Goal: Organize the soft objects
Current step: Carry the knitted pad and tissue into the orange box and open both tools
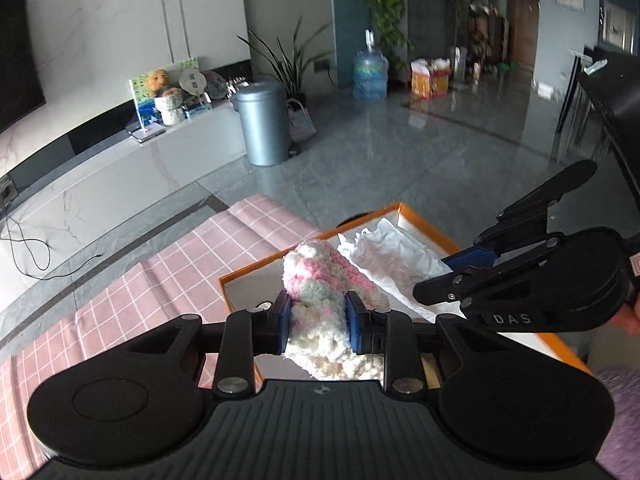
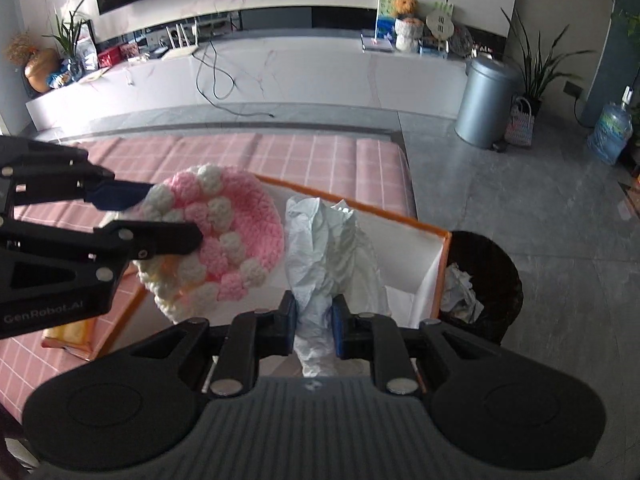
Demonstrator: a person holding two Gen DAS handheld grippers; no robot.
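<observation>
A pink and white crocheted hat (image 1: 320, 292) is pinched between the blue pads of my left gripper (image 1: 316, 322), held above an orange-rimmed box (image 1: 256, 266). In the right wrist view the hat (image 2: 224, 236) hangs over the box's left side, with the left gripper (image 2: 160, 216) shut on it. My right gripper (image 2: 314, 326) is shut on crumpled white tissue paper (image 2: 324, 248) that rises out of the box (image 2: 440, 256). In the left wrist view the paper (image 1: 392, 256) lies in the box, and the right gripper (image 1: 452, 276) reaches in from the right.
The box sits on a table with a pink checked cloth (image 2: 280, 156). A dark waste bin (image 2: 496, 280) with paper stands beside the table's right end. A grey lidded bin (image 2: 484, 100) and a white TV bench (image 2: 280, 68) stand further back.
</observation>
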